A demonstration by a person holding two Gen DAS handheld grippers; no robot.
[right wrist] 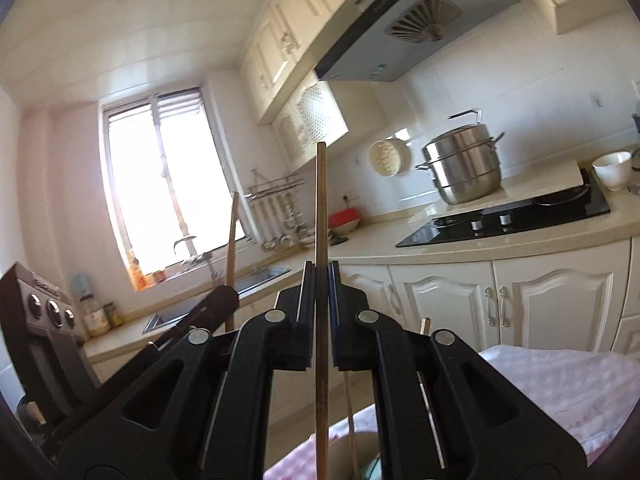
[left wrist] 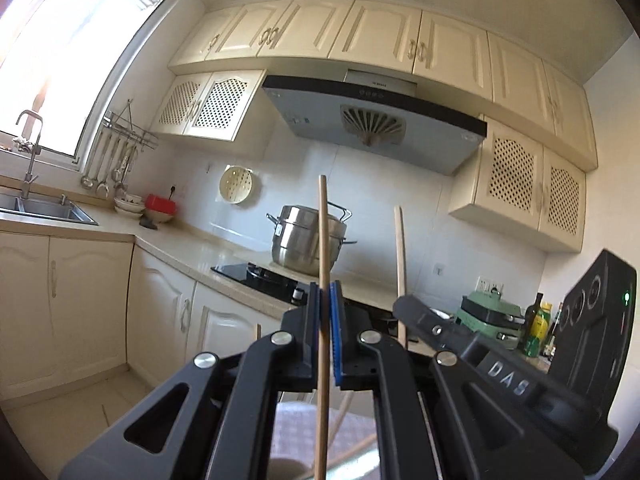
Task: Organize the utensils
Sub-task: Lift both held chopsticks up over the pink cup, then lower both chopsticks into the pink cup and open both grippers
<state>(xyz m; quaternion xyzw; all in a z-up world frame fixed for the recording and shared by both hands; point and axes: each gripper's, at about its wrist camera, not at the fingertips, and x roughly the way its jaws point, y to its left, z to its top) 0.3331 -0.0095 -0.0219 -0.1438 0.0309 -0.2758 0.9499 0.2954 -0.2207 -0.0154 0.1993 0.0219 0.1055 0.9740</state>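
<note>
In the left wrist view my left gripper [left wrist: 325, 294] is shut on a light wooden chopstick [left wrist: 322, 232] that stands upright between the blue pads. To its right, my right gripper [left wrist: 414, 312] grips a second upright chopstick [left wrist: 400, 252]. The right wrist view shows my right gripper [right wrist: 321, 272] shut on its darker chopstick [right wrist: 321, 200], also upright. My left gripper [right wrist: 222, 300] is at the left there, with its chopstick [right wrist: 232, 236] sticking up. Both grippers point level, high above a pink checked cloth [right wrist: 560, 380]. Other chopsticks [right wrist: 351, 416] lean below the jaws.
A steel steamer pot [left wrist: 306, 240] stands by a black hob [right wrist: 512, 220] on the beige counter, under a range hood [left wrist: 372, 120]. A sink [left wrist: 44, 208] lies below the window. A white bowl [right wrist: 612, 170], a green appliance [left wrist: 492, 316] and bottles [left wrist: 538, 324] stand on the counter.
</note>
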